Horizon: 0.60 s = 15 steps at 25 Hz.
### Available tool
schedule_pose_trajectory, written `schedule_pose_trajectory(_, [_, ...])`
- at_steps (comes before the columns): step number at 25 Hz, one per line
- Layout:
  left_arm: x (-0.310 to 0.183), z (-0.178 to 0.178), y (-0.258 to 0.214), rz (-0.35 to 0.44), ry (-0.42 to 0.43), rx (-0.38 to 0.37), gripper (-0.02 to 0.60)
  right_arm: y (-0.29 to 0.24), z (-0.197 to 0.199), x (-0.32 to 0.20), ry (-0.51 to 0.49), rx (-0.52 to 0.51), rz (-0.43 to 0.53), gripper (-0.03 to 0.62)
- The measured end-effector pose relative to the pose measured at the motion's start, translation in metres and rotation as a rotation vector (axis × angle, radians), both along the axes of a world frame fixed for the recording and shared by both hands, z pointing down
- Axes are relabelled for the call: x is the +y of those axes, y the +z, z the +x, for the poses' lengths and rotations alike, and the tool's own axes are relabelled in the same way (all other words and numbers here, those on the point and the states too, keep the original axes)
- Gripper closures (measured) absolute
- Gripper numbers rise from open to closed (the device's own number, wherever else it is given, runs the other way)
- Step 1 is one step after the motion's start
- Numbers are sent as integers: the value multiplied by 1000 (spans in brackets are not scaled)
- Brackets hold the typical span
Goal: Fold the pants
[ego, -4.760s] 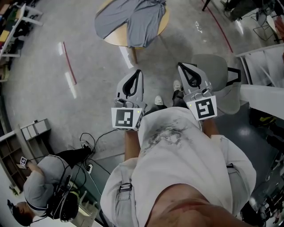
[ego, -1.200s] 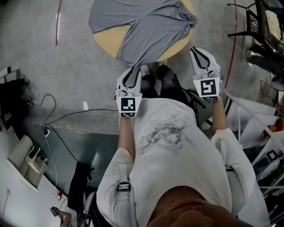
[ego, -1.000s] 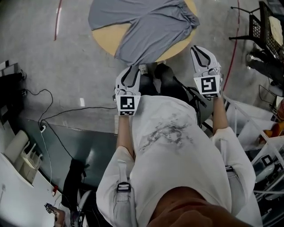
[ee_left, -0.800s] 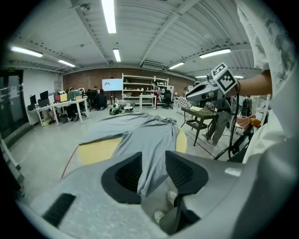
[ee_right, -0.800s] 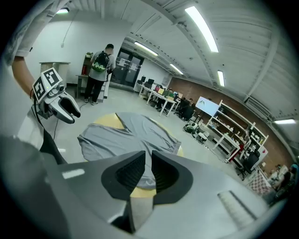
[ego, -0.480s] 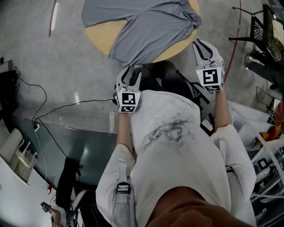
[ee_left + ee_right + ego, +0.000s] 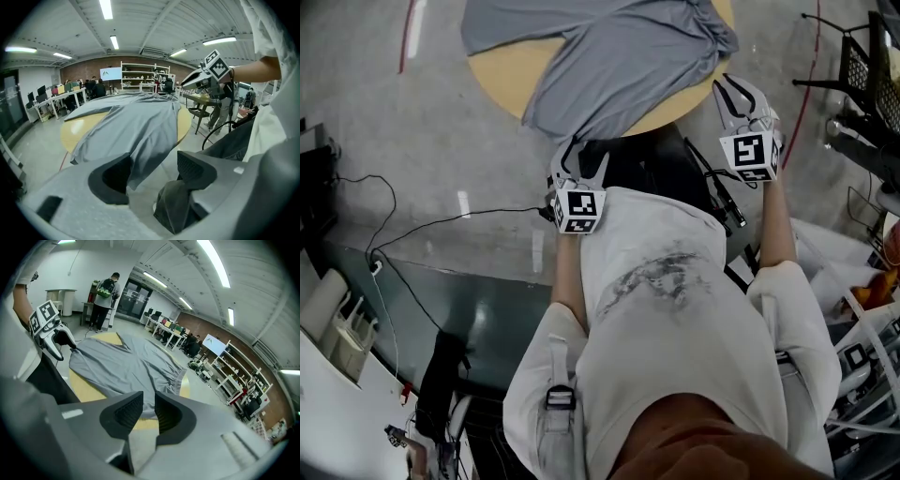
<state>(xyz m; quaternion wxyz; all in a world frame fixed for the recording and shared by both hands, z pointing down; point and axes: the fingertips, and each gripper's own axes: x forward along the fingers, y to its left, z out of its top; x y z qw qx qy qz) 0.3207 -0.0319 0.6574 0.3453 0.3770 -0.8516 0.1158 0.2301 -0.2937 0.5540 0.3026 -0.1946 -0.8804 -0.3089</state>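
Find the soft grey fabric pants spread flat over the round yellow wooden desk, one leg hem drooping off the near edge. Bring the left claw, spread wide after just opening and empty, onto that hem. Take the gathered waistband with the right claw, only narrowly parted, also just opening, nothing between. Pinch cloth, not desk; lift both evenly. Mind the dark-trousered legs crowding the edge, the black cable trailing left, the black wire rack off right.
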Motion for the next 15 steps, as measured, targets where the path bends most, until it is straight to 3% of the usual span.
schedule_pose_trajectory(6, [-8,0,9,-44,-40,-95,217,18,-8,-11,5,-21,1,507])
schedule_pose_trajectory(10, [-6,-10,12,-83,-81,-142,210,29,-12,-16,6,-23,7,507])
schedule_pose_trajectory(15, [-4,-21,13,-136,-73,-162,218,46,-15,-20,-39,18,70,493])
